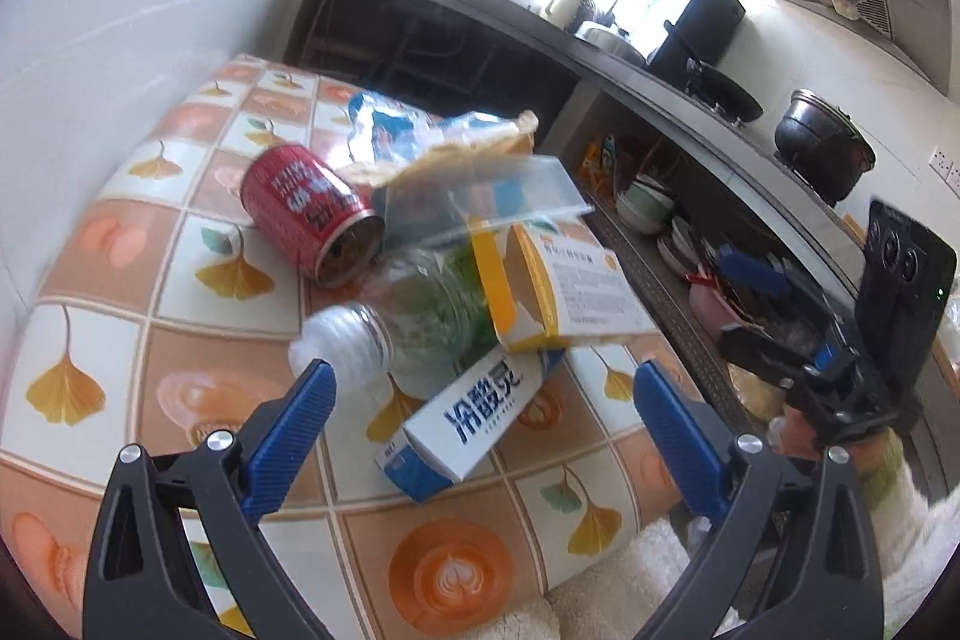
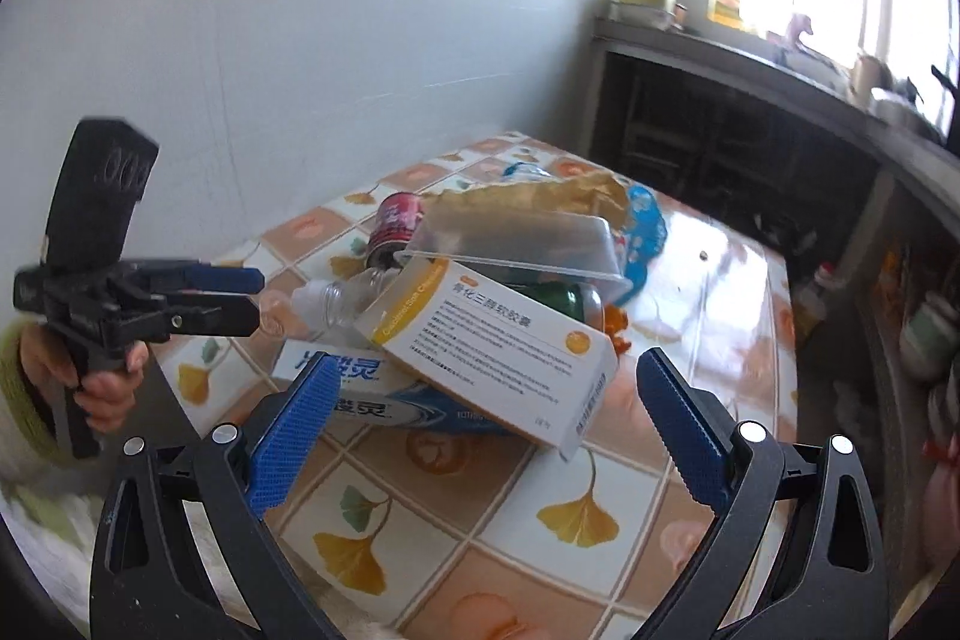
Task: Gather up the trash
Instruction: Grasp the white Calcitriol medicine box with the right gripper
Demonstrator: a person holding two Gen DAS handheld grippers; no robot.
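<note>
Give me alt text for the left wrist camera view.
The open left gripper hovers over a trash pile on a tiled table: red can, plastic bottle, two cardboard boxes, clear wrappers. The right gripper is at right.

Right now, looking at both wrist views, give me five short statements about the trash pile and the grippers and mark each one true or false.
1. The red can lies on its side on the tablecloth. True.
2. The clear plastic bottle has no cap. False: a white cap is on its neck.
3. The yellow and white box rests on top of the blue and white box. True.
4. The left gripper is shut on the bottle. False: its jaws stand wide apart, holding nothing.
5. The right gripper is open, with the boxes ahead of it. True.
</note>
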